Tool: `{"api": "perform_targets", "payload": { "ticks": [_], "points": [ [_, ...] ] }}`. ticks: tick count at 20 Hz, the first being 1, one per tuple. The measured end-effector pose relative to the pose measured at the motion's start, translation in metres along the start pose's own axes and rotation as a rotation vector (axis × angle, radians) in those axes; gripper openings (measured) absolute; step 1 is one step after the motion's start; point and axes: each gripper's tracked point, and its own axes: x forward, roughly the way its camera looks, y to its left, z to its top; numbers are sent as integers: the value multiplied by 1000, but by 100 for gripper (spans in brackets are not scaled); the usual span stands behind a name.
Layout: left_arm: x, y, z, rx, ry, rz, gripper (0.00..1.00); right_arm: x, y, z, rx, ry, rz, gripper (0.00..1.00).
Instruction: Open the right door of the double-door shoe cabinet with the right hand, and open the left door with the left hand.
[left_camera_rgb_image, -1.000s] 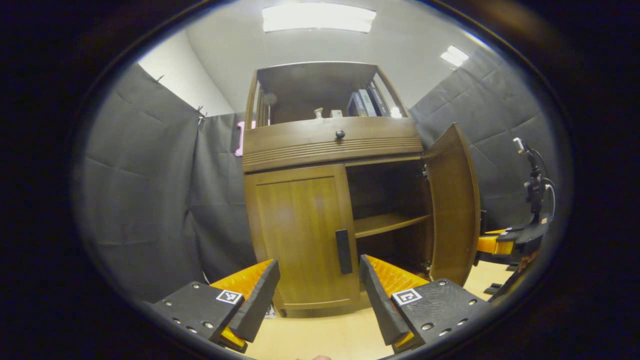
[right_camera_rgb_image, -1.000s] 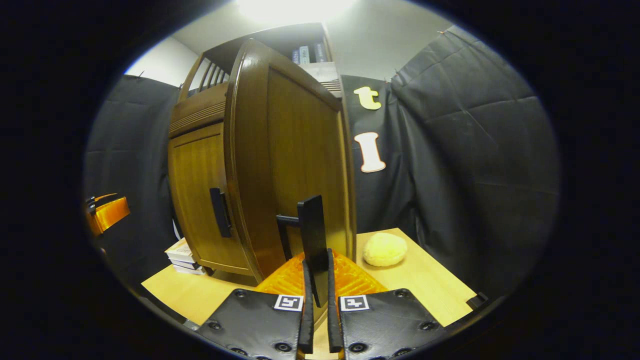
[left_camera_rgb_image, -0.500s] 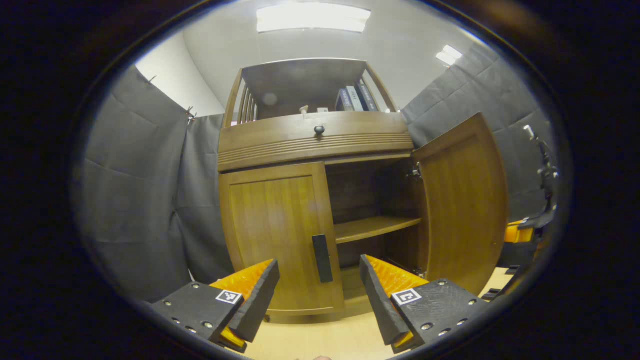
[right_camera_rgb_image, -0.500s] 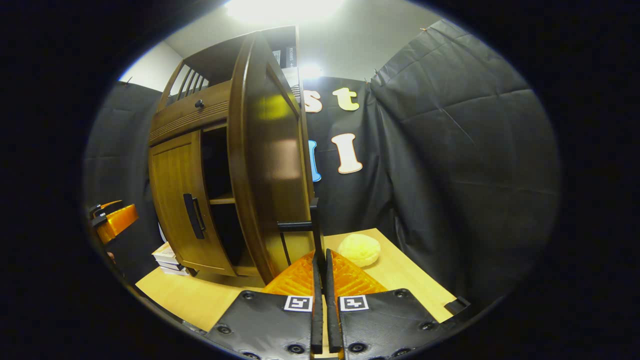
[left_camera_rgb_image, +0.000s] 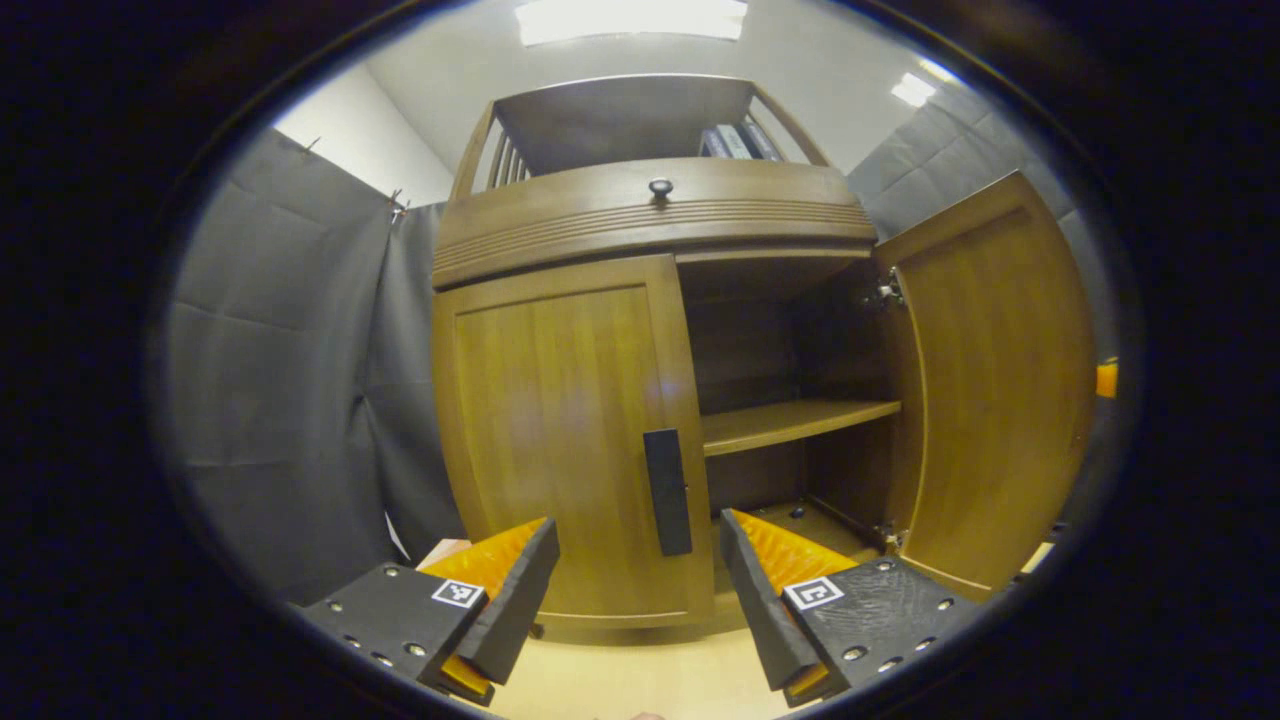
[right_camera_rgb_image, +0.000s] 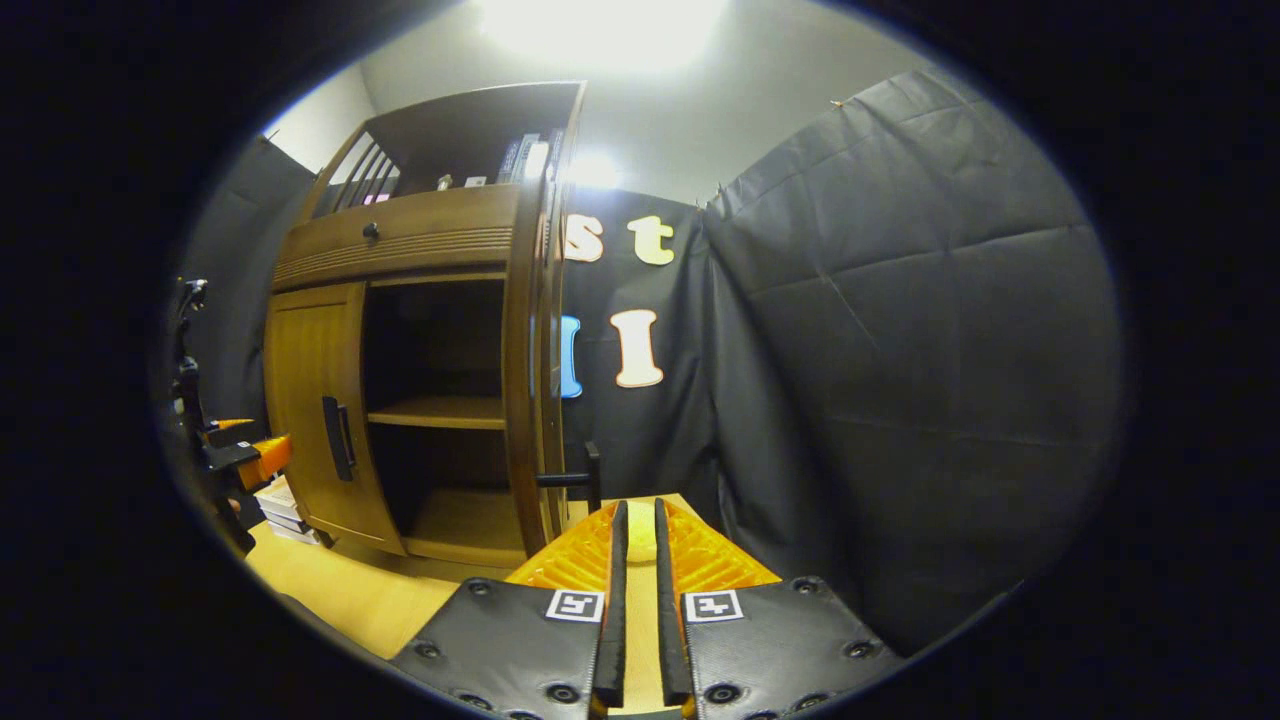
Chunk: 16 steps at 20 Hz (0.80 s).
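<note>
The right door (left_camera_rgb_image: 1000, 390) of the shoe cabinet (left_camera_rgb_image: 650, 215) stands swung wide at the right of the left gripper view, baring a middle shelf (left_camera_rgb_image: 795, 422) and the cabinet floor. The left door (left_camera_rgb_image: 560, 440) is shut at centre frame, its dark upright handle (left_camera_rgb_image: 668, 492) low on its inner edge. The left tool (left_camera_rgb_image: 638, 585) sits at the bottom of the frame, its fingers spread wide and holding nothing, with the handle just above the gap between them.

In the right gripper view the right tool (right_camera_rgb_image: 635, 600) lies at bottom centre, its fingers drawn to a narrow slit with nothing between them. The right door's handle (right_camera_rgb_image: 580, 478) juts out just above and left of the fingertips, apparently clear of them. The open door is seen edge-on there, and the left tool shows at the far left edge.

Half the task looks done. The risk ahead is a missed grasp: if the left tool closes off-line, one finger could strike the door face or slip off the slim handle. A pull across the hinge's arc could also drag the cabinet along the table (left_camera_rgb_image: 640, 680).
</note>
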Motion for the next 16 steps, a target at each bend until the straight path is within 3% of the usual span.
{"api": "perform_targets", "payload": {
  "ticks": [4, 8, 9, 10, 16],
  "points": [
    [14, -1, -6, -4, 5, 6, 89, -10, -6, 6, -23, -12, -1, 96],
    [24, 0, -14, -18, 7, 18, 89, -23, -3, 4, -18, -4, -5, 96],
    [29, -1, -15, -20, 8, 21, 96, -26, -4, 2, -26, 1, -6, 97],
    [33, -2, -16, -22, 16, 19, 89, -28, -4, 0, -38, 8, -7, 96],
    [54, -11, -24, -6, 49, -30, 89, -34, -9, -10, -46, 49, -18, 99]
  ]
}}
